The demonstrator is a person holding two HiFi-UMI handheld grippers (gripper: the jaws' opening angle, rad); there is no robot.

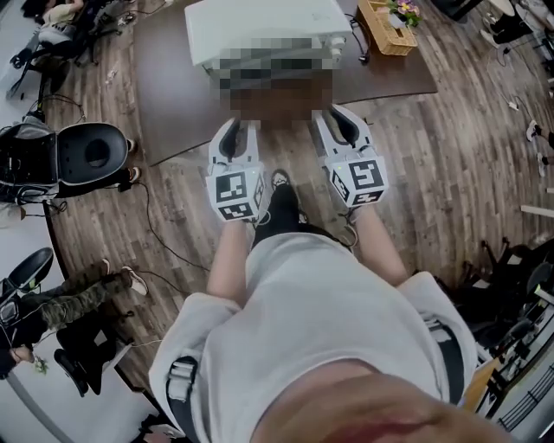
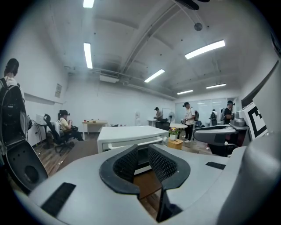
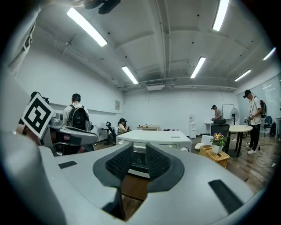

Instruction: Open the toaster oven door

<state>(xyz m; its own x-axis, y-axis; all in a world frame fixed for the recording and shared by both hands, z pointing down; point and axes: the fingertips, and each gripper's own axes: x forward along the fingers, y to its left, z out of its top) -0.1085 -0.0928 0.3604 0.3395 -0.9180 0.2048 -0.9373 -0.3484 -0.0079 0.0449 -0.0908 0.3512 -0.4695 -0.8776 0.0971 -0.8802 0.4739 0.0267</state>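
Note:
A white toaster oven (image 1: 264, 30) sits on a low brown tabletop (image 1: 169, 86) ahead of me. Part of its front is hidden in the head view. In the left gripper view the toaster oven (image 2: 131, 134) shows a pale handle bar across the top of its front, and the door looks upright. My left gripper (image 1: 234, 134) hovers short of the oven with its jaws a little apart, and the gripper (image 2: 142, 154) holds nothing. My right gripper (image 1: 340, 121) is level with it to the right. That gripper (image 3: 139, 154) is likewise open and empty, and frames the oven (image 3: 158, 138) window between its pads.
A wicker basket with flowers (image 1: 387, 26) stands right of the oven. A black chair (image 1: 86, 156) and cables lie on the wooden floor at left, and a seated person's legs (image 1: 82, 294) are at lower left. More people stand and sit across the room.

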